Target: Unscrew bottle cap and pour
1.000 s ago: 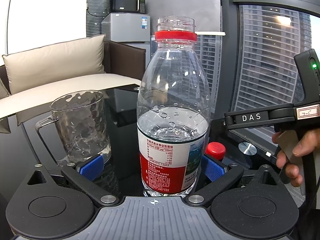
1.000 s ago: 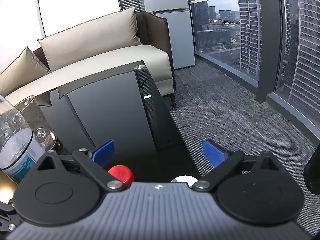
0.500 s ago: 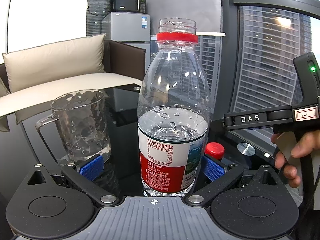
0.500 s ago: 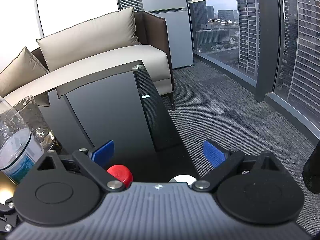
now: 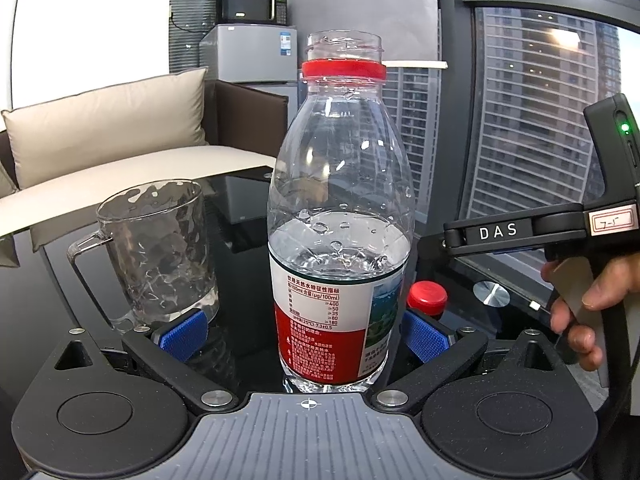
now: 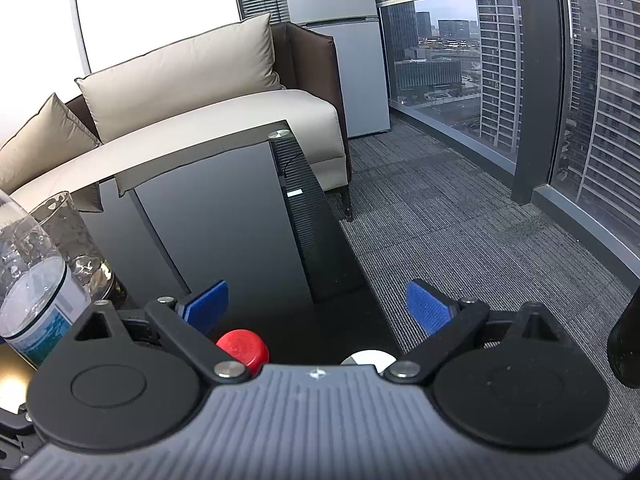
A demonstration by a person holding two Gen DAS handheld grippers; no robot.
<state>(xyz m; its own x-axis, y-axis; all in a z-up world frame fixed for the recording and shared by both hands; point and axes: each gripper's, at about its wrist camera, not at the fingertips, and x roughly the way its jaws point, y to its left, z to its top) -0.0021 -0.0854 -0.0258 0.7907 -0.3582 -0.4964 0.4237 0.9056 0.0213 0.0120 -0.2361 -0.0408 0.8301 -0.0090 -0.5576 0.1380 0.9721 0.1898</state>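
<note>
Between our left claw's (image 5: 308, 330) blue pads stands the bottle (image 5: 340, 232), upright on the dark glass table (image 6: 224, 216), long axis vertical, mouth open, only the red ring on the neck. Half full or so. The left pad (image 5: 182, 334) sits clear of the label; the right pad (image 5: 424, 338) lies partly behind the bottle's edge, contact there not clear, so we call this claw released, not yet gripping. The bottle is dead centre and near in the left wrist view, so the left claw is the nearer one by far.

The mug (image 5: 154, 252) is just left of the bottle and a little farther, handle toward the left, upright, looks empty. We judge the pour has to tip leftward over its rim.

The red cap (image 6: 242, 346) lies on the table right of the bottle, already off. Our right claw (image 6: 318, 306) hangs over the table's right edge, spread wide, gripping nothing, cap just near its left pad. The right hand (image 5: 580, 304) grips that tool's trigger handle.
</note>
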